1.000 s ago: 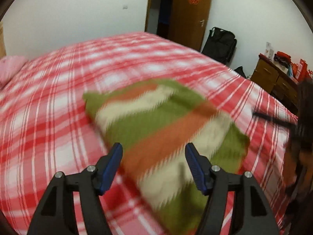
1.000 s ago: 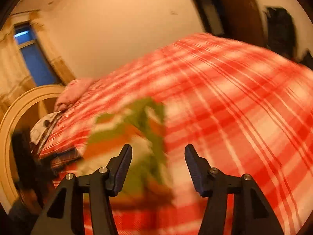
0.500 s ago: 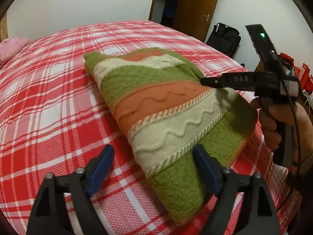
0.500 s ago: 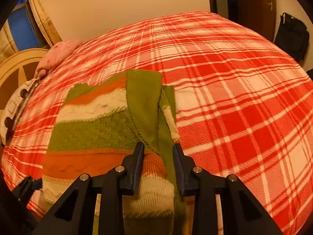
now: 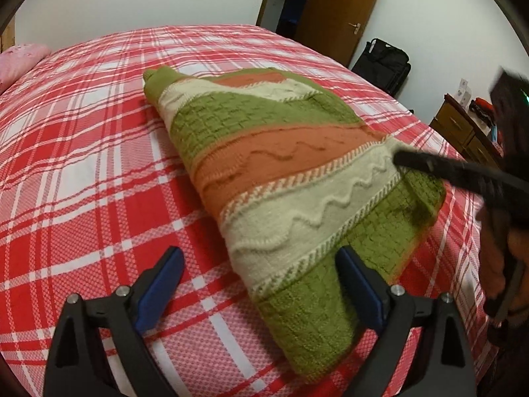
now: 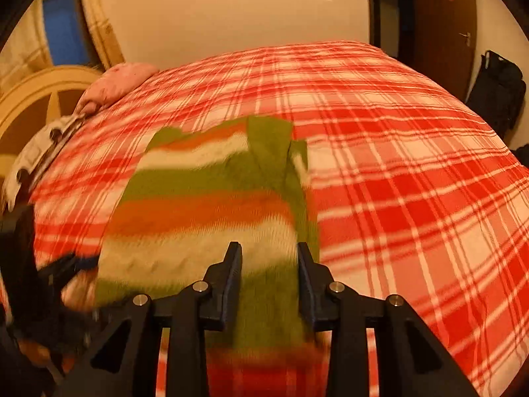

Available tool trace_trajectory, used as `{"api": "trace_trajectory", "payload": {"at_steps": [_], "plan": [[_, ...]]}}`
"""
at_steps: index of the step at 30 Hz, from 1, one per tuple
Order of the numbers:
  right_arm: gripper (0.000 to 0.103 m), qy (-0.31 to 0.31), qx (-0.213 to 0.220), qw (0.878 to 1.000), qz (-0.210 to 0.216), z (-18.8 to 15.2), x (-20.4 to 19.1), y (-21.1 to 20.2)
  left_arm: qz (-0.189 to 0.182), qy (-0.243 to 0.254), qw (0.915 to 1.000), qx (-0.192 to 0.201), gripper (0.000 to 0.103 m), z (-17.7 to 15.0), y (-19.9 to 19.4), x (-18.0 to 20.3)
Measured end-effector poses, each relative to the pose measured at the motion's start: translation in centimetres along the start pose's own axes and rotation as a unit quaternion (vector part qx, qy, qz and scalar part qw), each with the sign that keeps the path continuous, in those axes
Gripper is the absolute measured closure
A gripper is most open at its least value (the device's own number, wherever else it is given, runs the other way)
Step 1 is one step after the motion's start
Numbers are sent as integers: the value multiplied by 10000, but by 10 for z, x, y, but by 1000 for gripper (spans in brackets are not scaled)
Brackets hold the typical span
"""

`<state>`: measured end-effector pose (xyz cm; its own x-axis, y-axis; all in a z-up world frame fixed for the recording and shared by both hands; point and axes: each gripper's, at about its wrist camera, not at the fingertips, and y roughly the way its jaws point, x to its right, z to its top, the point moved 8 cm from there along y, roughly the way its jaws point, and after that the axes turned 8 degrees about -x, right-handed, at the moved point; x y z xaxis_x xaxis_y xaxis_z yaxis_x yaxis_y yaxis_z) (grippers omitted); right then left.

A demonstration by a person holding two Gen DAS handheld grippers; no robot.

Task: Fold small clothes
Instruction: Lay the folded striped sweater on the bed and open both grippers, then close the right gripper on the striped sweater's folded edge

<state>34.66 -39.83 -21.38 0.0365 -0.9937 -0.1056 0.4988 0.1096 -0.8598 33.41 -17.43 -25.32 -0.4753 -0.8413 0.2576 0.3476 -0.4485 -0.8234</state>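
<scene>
A folded striped knit sweater (image 5: 291,178) lies on the red plaid bed (image 5: 82,172). The left claw (image 5: 261,284) has just been opening and stands released at the sweater's 6 o'clock edge. The right claw (image 6: 269,264) has opened slightly; blur hides any grip

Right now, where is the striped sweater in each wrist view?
Left wrist: the sweater runs from upper centre down to the right finger.
Right wrist: the sweater lies centre-left, blurred, reaching between the fingers.
Shared landmark: the pink pillow.
</scene>
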Motion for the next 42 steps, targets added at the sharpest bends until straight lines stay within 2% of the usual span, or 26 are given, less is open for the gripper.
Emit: {"api": "trace_trajectory", "payload": {"at_steps": [2, 5, 7, 12, 16, 18, 19, 20, 21, 24, 26, 27, 29, 31, 33, 34, 36, 38, 40, 42], "plan": [[72, -22, -174, 9998, -130, -15, 4, 6, -11, 1, 10000, -4, 6, 0, 0, 0], [88, 132, -253, 9996, 77, -31, 12, 11, -11, 9, 10000, 2, 6, -1, 0, 1], [93, 164, -230, 9995, 166, -36, 15, 7, -10, -12, 10000, 21, 6, -2, -2, 0], [95, -54, -270, 9996, 9, -52, 13, 1, -13, -5, 9998, 211, 6, -4, -10, 1], [94, -30, -346, 9992, 188, -47, 16, 3, -80, -143, 9988, 472, 6, -1, -21, -4], [87, -114, -335, 9990, 280, -40, 14, -5, -154, -261, 9981, 534, 3, 0, -24, -9], [67, -114, -322, 9990, 302, -36, 14, -8, -160, -316, 9980, 515, 2, 0, -22, -11], [41, -108, -301, 9989, 331, -29, 15, -11, -177, -379, 9980, 473, 2, 0, -20, -13], [37, -101, -203, 9990, 372, -17, 16, -15, -197, -431, 9980, 419, 2, 1, -18, -15], [37, -35, 145, 9992, 371, 30, 18, -19, -219, -488, 9980, 332, 2, 0, -14, -16], [38, 225, 128, 9973, 684, 64, 18, -7, -221, -515, 9979, 320, 1, 1, -13, -17], [38, 366, 79, 9964, 762, 77, 19, 2, -221, -523, 9979, 314, 1, -1, -13, -16], [59, 447, -183, 9958, 772, 102, 19, 32, -260, -568, 9976, 298, 0, -2, -12, -17], [63, 676, -572, 9932, 756, 116, 23, 70, -315, -599, 9972, 308, 0, -2, -13, -19], [81, 839, -801, 9898, 828, 117, 25, 92, -363, -639, 9967, 335, 0, -3, -14, -21], [97, 861, -736, 9905, 775, 118, 27, 95, -377, -652, 9966, 345, 0, -3, -14, -22], [98, 750, -437, 9933, 768, 120, 25, 83, -375, -702, 9960, 402, 0, -3, -17, -23], [98, 605, -89, 9969, 493, 123, 26, 64, -367, -678, 9963, 366, 0, -3, -15, -21], [98, 701, -169, 9967, 384, 122, 38, 68, -290, -610, 9972, 306, 0, -2, -11, -18], [98, 784, -461, 9958, 133, 114, 51, 94, -70, -435, 9989, 185, 0, -3, -6, -13]]}}
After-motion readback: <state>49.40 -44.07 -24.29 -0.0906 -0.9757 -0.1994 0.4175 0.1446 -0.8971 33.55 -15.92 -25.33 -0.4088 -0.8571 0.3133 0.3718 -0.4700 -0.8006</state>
